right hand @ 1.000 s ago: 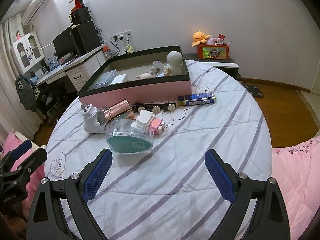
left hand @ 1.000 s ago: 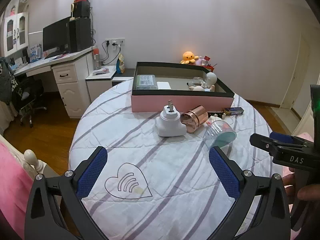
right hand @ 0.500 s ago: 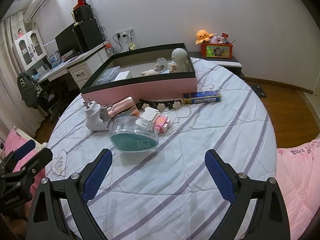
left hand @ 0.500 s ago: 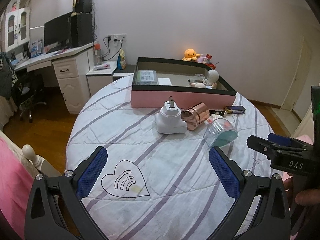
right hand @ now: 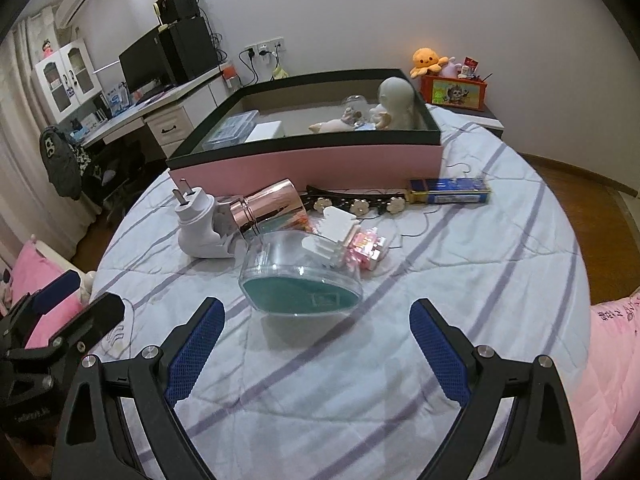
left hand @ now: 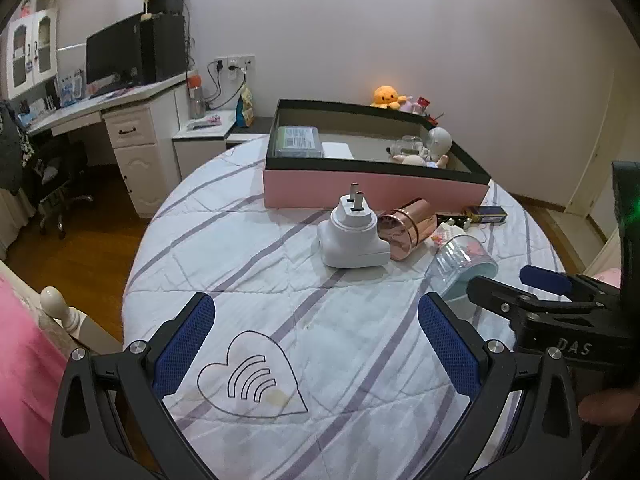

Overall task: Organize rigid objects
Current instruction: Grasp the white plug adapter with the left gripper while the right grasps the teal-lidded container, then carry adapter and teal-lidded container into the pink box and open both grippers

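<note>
Lying tilted: clear heart-shaped box [right hand: 300,276], teal base | left gripper [left hand: 316,344] wide open, empty | right gripper [right hand: 316,344] likewise

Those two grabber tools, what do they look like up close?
Both look alike. The left gripper and the right gripper have black angular frames with silver bolts, and jaws lined with blue dimpled pads. Seen from the left wrist view, the right one carries white lettering "DAS" and a green light. No cables or sleeves show.
</note>
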`<action>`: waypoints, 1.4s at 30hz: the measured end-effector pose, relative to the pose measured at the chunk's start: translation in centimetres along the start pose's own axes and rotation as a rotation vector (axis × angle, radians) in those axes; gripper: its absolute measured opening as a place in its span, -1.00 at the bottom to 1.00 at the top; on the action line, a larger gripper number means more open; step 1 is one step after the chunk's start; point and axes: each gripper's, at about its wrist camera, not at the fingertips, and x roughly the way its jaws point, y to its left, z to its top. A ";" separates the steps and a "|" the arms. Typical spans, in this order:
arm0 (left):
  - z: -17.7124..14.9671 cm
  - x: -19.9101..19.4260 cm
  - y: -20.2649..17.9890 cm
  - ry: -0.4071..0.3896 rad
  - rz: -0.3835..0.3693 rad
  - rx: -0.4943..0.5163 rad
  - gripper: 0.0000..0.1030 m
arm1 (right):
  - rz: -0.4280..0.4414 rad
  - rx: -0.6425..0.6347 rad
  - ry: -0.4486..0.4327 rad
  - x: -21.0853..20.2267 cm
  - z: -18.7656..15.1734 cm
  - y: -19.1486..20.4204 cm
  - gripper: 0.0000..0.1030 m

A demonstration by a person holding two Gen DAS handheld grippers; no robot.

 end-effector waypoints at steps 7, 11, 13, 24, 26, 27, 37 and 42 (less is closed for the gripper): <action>0.8 1.9 0.2 0.023 -0.004 0.001 0.99 | 0.021 -0.003 0.015 2.2 0.6 0.1 0.83; 1.3 3.1 -0.1 0.037 -0.010 0.008 0.99 | 0.038 -0.020 0.022 2.5 0.5 -0.3 0.42; 1.5 3.7 -0.3 0.043 -0.014 0.011 0.99 | 0.038 -0.038 0.021 2.3 0.4 -0.4 0.42; 2.9 7.3 -2.2 0.084 -0.006 0.053 0.99 | 0.041 -0.002 0.017 1.7 0.7 -2.9 0.42; 3.2 8.0 -2.4 0.091 0.008 0.054 0.99 | 0.042 -0.004 0.017 1.8 0.8 -3.0 0.42; 3.4 8.3 -2.5 0.094 0.015 0.054 0.99 | 0.044 -0.005 0.017 1.8 0.8 -3.0 0.42; 3.5 10.9 -1.5 0.170 -0.024 0.000 0.00 | 0.073 0.002 0.017 1.6 1.2 -3.2 0.42; 3.2 10.0 -0.7 0.157 -0.045 -0.020 -0.01 | 0.086 0.011 0.015 1.2 1.1 -3.4 0.42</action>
